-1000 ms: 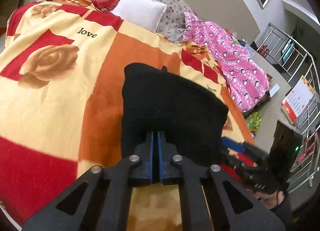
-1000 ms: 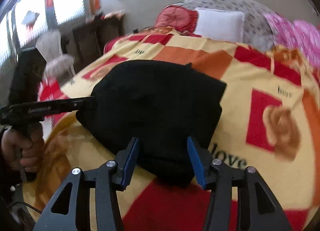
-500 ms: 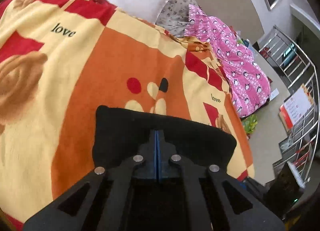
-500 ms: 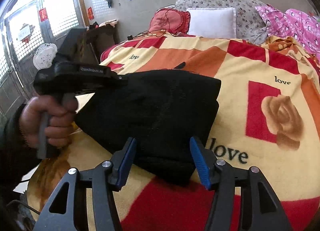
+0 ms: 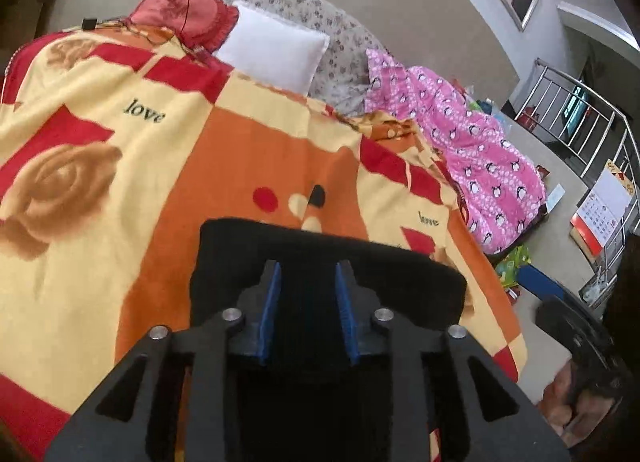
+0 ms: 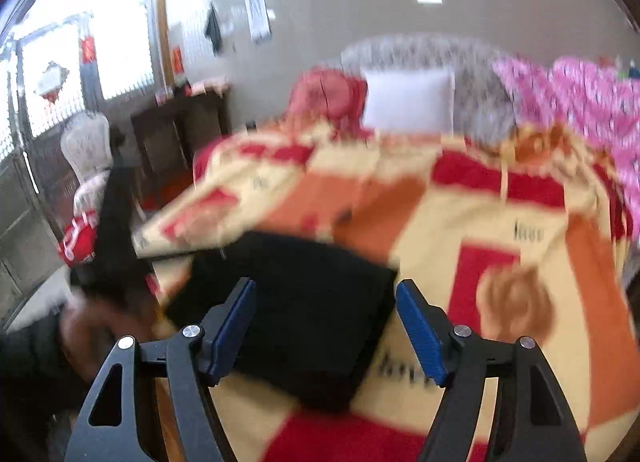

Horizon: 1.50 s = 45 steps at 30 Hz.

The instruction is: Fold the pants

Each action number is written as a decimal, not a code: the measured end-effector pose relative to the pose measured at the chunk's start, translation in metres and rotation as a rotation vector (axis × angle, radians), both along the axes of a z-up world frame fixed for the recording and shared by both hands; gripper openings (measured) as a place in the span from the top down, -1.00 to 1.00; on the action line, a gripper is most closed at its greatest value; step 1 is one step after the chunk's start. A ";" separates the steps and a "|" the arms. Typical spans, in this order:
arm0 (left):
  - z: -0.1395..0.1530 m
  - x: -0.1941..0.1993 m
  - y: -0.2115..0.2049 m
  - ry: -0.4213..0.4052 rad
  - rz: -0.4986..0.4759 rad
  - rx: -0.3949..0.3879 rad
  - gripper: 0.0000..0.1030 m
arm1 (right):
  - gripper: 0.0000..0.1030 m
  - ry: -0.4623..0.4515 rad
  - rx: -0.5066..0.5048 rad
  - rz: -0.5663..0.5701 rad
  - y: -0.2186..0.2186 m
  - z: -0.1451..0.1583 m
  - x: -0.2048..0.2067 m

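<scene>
Pants (image 5: 320, 258), black and folded into a compact rectangle, lie flat on the blanket (image 5: 100, 246) that covers the bed, near its close edge. In the left wrist view the left gripper (image 5: 308, 310) sits low over the near part of the pants with its blue-padded fingers (image 5: 269, 314) parted, black cloth showing in the gap between them; whether the pads touch the fabric cannot be told. In the right wrist view, which is blurred, the pants (image 6: 304, 314) appear as a dark block on the blanket (image 6: 520, 230), and the right gripper (image 6: 326, 332) hovers in front of them with its fingers (image 6: 420, 336) spread wide, holding nothing, one pad to either side of the folded block as seen from the camera. At the left of that view a hand (image 6: 92, 326) grips the black body of the other tool, just beside the pants' left edge. The blanket is cream, orange and red with rose prints and the word "love". At the head of the bed stand a white pillow (image 5: 276, 50) and a red cushion (image 5: 184, 14) side by side, against a floral headboard (image 5: 320, 14). A pink patterned quilt (image 5: 472, 150) lies along the far right side of the bed.
</scene>
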<state>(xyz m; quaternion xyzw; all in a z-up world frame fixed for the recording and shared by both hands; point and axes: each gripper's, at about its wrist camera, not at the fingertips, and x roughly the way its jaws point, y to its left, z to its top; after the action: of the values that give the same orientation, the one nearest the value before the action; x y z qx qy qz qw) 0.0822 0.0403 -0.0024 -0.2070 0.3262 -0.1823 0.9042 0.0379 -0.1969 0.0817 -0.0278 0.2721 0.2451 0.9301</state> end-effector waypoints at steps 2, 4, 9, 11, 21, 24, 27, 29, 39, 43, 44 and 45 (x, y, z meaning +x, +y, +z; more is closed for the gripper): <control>0.000 -0.002 -0.001 -0.003 0.004 0.008 0.41 | 0.02 0.042 -0.035 -0.008 0.012 -0.007 0.023; 0.000 -0.003 -0.004 -0.008 0.000 0.026 0.36 | 0.77 0.110 -0.033 -0.012 0.018 -0.022 0.045; 0.001 -0.002 -0.009 -0.011 -0.012 0.056 0.25 | 0.86 0.218 0.034 -0.078 0.005 -0.076 0.072; 0.002 -0.003 -0.007 -0.015 -0.015 0.041 0.23 | 0.86 0.233 0.052 -0.080 0.003 -0.076 0.072; -0.008 -0.019 0.047 0.088 0.023 -0.161 -0.28 | 0.14 0.416 0.345 -0.112 -0.060 -0.076 0.042; -0.026 -0.008 0.048 0.177 -0.014 -0.243 -0.28 | 0.06 0.499 0.436 -0.089 -0.066 -0.100 0.049; -0.029 -0.002 0.043 0.194 -0.042 -0.250 -0.32 | 0.10 0.529 0.504 -0.042 -0.070 -0.107 0.057; -0.027 -0.002 0.040 0.195 -0.046 -0.243 -0.32 | 0.06 0.525 0.476 -0.021 -0.063 -0.106 0.060; 0.010 0.007 0.022 0.113 -0.048 -0.133 0.33 | 0.49 0.405 0.537 -0.016 -0.075 -0.082 0.054; 0.027 0.041 0.004 0.067 -0.064 -0.097 0.27 | 0.49 0.346 0.553 -0.044 -0.090 -0.056 0.077; 0.021 0.049 -0.001 0.090 -0.057 -0.066 0.26 | 0.49 0.349 0.554 -0.056 -0.094 -0.056 0.086; 0.004 0.063 -0.008 0.168 -0.050 -0.023 0.26 | 0.48 0.387 0.563 -0.076 -0.098 -0.064 0.099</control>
<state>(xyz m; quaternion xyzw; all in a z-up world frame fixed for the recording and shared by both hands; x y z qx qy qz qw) 0.1451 0.0325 0.0020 -0.2240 0.4039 -0.1905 0.8663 0.1368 -0.2945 0.0181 0.2871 0.3661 0.2766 0.8408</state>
